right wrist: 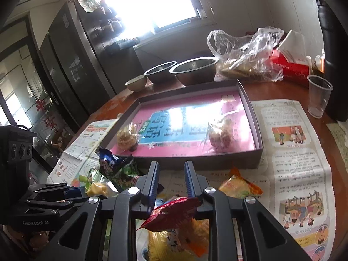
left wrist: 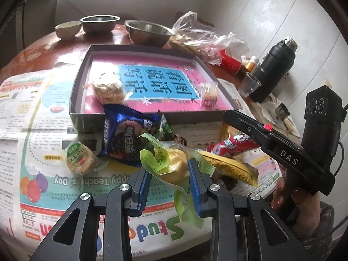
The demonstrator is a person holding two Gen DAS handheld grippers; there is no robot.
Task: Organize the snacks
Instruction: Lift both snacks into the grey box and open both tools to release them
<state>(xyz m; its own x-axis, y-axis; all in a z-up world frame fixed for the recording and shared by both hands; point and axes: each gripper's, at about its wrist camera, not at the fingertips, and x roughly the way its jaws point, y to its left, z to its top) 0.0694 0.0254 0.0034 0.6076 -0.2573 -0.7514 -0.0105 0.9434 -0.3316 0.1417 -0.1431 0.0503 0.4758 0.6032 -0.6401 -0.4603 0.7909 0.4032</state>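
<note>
Box rim (left wrist: 139, 114) beyond left tool (left wrist: 169, 174)

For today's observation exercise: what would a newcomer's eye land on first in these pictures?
The shallow box with its pink and blue lining sits mid-table, two wrapped snacks inside. Nearer, the left tool grips a yellow snack in a green wrapper, and the right tool holds a red packet.

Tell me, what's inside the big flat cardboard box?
The dark shallow cardboard box holds a pink-and-blue book and two clear-wrapped snacks. Whatever is under the book is hidden.
</note>
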